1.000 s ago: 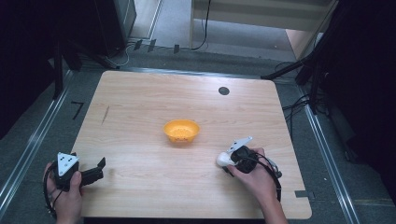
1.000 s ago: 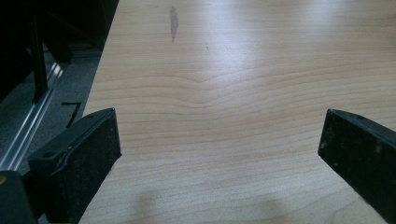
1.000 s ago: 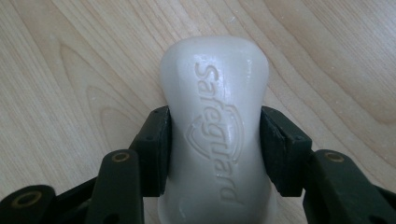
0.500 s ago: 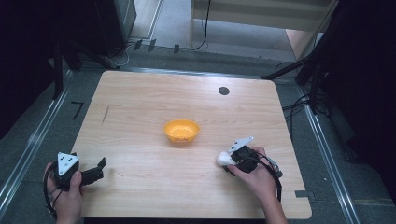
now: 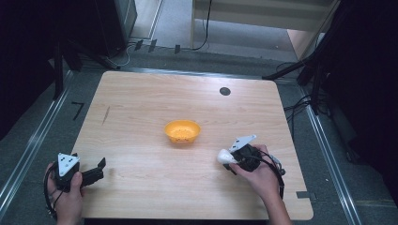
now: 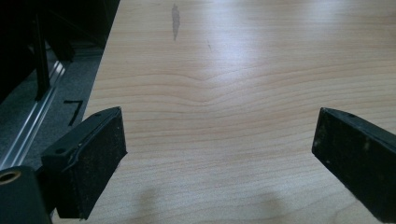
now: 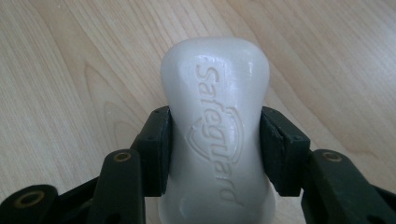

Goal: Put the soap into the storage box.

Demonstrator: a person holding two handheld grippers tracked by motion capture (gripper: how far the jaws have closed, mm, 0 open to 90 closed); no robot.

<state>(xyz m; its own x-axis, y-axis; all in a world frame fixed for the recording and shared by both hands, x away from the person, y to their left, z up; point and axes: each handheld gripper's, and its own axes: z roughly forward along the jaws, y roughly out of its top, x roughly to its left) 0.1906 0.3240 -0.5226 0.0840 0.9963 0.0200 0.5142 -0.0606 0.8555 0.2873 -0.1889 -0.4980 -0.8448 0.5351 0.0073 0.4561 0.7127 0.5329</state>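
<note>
While the person's left hand (image 5: 65, 194) is resting at the near left corner of the wooden table (image 5: 150, 108), it is holding the left gripper (image 5: 96, 169) low over the board with its jaws pointing right and toward the far side. In the left gripper view, the left gripper (image 6: 219, 158) is showing both black jaws spread wide apart, with bare wood grain between them and nothing in their hold. The right hand (image 5: 258, 176) is reaching in from the near right edge, wrist angled left, and is gripping the right gripper (image 5: 228, 158) with its grey plate facing up and its jaws pointing left. The right gripper (image 7: 215, 149) is clamping a white bar of soap (image 7: 217, 126) at its narrow waist, one pad pressing each side, so the jaws are standing partly closed at the width of the bar. The bar of soap is appearing smooth and glossy, rounded at the far end, pinched in the middle, and bearing the embossed word "Safeguard" with a shield outline along its upper face. In the high view the bar of soap (image 5: 224, 156) is projecting from the jaws toward the left, near right of the table's centre; whether it is touching the wood cannot be told. An orange bowl (image 5: 182, 131) is sitting at the centre of the table, apart from the soap, to its far left. A small dark round disc (image 5: 225, 91) is lying near the far edge.
</note>
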